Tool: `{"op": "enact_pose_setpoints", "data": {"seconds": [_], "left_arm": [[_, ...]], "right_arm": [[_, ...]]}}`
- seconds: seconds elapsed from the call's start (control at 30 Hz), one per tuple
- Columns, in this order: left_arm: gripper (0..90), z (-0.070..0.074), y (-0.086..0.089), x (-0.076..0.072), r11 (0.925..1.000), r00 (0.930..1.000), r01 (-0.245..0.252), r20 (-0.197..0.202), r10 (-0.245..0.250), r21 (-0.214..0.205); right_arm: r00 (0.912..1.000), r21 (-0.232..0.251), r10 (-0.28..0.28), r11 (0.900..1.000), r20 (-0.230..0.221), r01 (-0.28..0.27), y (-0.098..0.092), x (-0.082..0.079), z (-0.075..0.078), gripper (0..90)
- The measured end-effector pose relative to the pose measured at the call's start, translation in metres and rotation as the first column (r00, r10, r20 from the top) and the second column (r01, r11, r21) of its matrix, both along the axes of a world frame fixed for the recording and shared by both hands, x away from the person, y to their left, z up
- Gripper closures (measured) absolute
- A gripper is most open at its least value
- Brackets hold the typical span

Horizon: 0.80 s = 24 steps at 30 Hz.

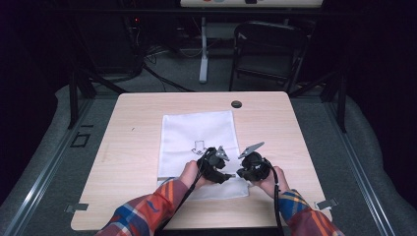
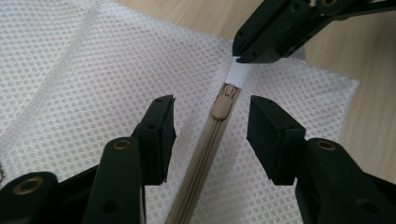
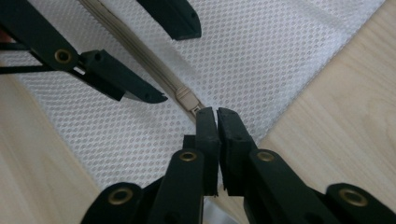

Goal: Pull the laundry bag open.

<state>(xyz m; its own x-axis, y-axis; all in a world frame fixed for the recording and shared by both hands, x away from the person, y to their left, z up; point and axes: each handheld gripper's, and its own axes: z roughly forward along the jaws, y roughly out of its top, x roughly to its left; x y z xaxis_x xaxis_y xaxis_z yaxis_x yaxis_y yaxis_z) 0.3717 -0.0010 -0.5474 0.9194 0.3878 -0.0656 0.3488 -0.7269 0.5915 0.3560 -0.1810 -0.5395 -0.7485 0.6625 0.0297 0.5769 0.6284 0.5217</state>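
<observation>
Lying flat on the light wooden table (image 1: 137,105) is a white mesh bag (image 1: 196,132), a zippered pouch with a small dark printed mark near its middle; whether anything is inside it cannot be told, since the mesh looks flat and pale throughout. A beige zipper (image 2: 201,158) runs along the bag's near edge, and its slider (image 2: 223,106) sits close to the end of the track, just short of a small white tab (image 2: 238,72) of fabric at the bag's corner.

The right gripper (image 3: 216,112) has its jaws pressed together on that white tab at the zipper's end, right beside the slider (image 3: 186,99). The left gripper (image 2: 211,123) has its jaws apart, one on either side of the zipper, with the slider between them; the pads are not touching it.

In the high view both grippers, left (image 1: 227,175) and right (image 1: 240,173), meet at the bag's near edge, held by hands coming out of plaid sleeves (image 1: 147,209). The hands and gripper bodies cover the zipper there, so the grip itself cannot be made out from above. The room beyond the table is dark, and a folding chair (image 1: 268,49) is only dimly seen.
</observation>
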Motion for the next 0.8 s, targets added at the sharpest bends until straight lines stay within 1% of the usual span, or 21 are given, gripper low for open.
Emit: {"op": "enact_pose_setpoints", "data": {"seconds": [0.07,0.1,0.13,0.17,0.23,0.27,0.33,0.37,0.4,0.43,0.47,0.5,0.53,0.57,0.6,0.63,0.67,0.7,0.73,0.77,0.8], "left_arm": [[56.2,-0.001,-0.002,0.000,0.9999,0.9999,0.010,0.005,-0.010,-0.003],[58.0,-0.001,-0.003,-0.001,0.9998,0.9999,0.017,-0.003,-0.017,-0.007],[60.4,-0.002,-0.004,-0.001,0.9995,0.9996,0.030,-0.005,-0.030,-0.006],[62.7,-0.003,-0.005,-0.001,0.9991,0.9990,0.043,-0.012,-0.043,-0.008],[67.9,-0.005,-0.008,-0.002,0.9984,0.9983,0.057,-0.016,-0.057,-0.003],[69.0,-0.006,-0.009,-0.003,0.9983,0.9981,0.059,-0.018,-0.059,0.001],[74.1,-0.009,-0.011,-0.003,0.9976,0.9973,0.068,-0.027,-0.068,0.008],[75.1,-0.011,-0.012,-0.003,0.9976,0.9973,0.069,-0.025,-0.069,0.011],[77.1,-0.013,-0.012,-0.004,0.9975,0.9974,0.069,-0.020,-0.069,0.013],[79.6,-0.013,-0.013,-0.004,0.9970,0.9973,0.073,-0.012,-0.073,0.025],[81.2,-0.013,-0.013,-0.003,0.9970,0.9973,0.073,-0.006,-0.073,0.027],[81.3,-0.013,-0.013,-0.003,0.9971,0.9975,0.071,-0.004,-0.070,0.027],[82.3,-0.013,-0.013,-0.004,0.9973,0.9977,0.068,0.001,-0.068,0.028],[83.5,-0.013,-0.013,-0.003,0.9971,0.9976,0.069,-0.003,-0.069,0.031],[84.4,-0.013,-0.012,-0.003,0.9972,0.9976,0.069,-0.004,-0.068,0.031],[85.4,-0.014,-0.012,-0.003,0.9973,0.9977,0.068,-0.003,-0.068,0.028],[86.1,-0.014,-0.012,-0.002,0.9973,0.9976,0.069,-0.008,-0.069,0.027],[86.6,-0.014,-0.012,-0.002,0.9970,0.9974,0.071,-0.014,-0.071,0.030],[87.0,-0.014,-0.011,-0.002,0.9967,0.9970,0.076,-0.015,-0.076,0.028],[87.1,-0.014,-0.011,-0.002,0.9963,0.9966,0.081,-0.015,-0.081,0.029],[87.1,-0.014,-0.011,-0.002,0.9961,0.9965,0.083,-0.016,-0.083,0.031]], "right_arm": [[0.9999,0.005,-0.003,1.0000,0.013,0.003,0.001,0.002,-0.002,90.0],[0.9999,-0.001,-0.003,1.0000,0.014,0.003,0.001,0.003,-0.003,90.0],[0.9999,-0.011,-0.001,0.9999,0.012,0.001,0.000,0.005,-0.004,90.0],[1.0000,-0.019,-0.004,0.9998,0.000,0.004,0.000,0.006,-0.006,90.0],[0.9999,-0.039,-0.008,0.9992,-0.009,0.008,-0.002,0.008,-0.009,90.0],[0.9998,-0.031,-0.012,0.9995,-0.013,0.011,-0.003,0.009,-0.011,90.0],[0.9994,-0.016,-0.030,0.9994,-0.016,0.030,-0.002,0.008,-0.013,90.0],[0.9996,-0.047,-0.015,0.9988,-0.024,0.014,-0.002,0.008,-0.012,90.0],[0.9990,-0.056,-0.016,0.9983,-0.042,0.014,-0.001,0.008,-0.013,90.0],[0.9985,-0.062,-0.021,0.9979,-0.050,0.018,0.000,0.007,-0.014,90.0],[0.9984,-0.067,-0.022,0.9976,-0.053,0.019,0.000,0.007,-0.013,90.0],[0.9978,-0.058,-0.026,0.9981,-0.061,0.023,0.001,0.006,-0.014,90.0],[0.9974,-0.048,-0.044,0.9980,-0.058,0.041,0.003,0.004,-0.016,90.0],[0.9976,-0.066,-0.035,0.9973,-0.059,0.032,0.002,0.005,-0.014,90.0],[0.9974,-0.070,-0.040,0.9969,-0.061,0.035,0.002,0.004,-0.014,90.0],[0.9963,-0.039,-0.058,0.9977,-0.063,0.055,0.003,0.003,-0.016,90.0],[0.9956,-0.059,-0.058,0.9968,-0.073,0.054,0.002,0.003,-0.014,90.0],[0.9948,-0.039,-0.076,0.9965,-0.067,0.074,0.001,0.002,-0.016,90.0],[0.9946,-0.050,-0.072,0.9964,-0.075,0.068,0.001,0.002,-0.015,90.0],[0.9931,-0.042,-0.076,0.9964,-0.089,0.073,0.000,0.002,-0.015,90.0],[0.9920,-0.034,-0.086,0.9960,-0.093,0.083,0.000,0.001,-0.015,90.0]]}}
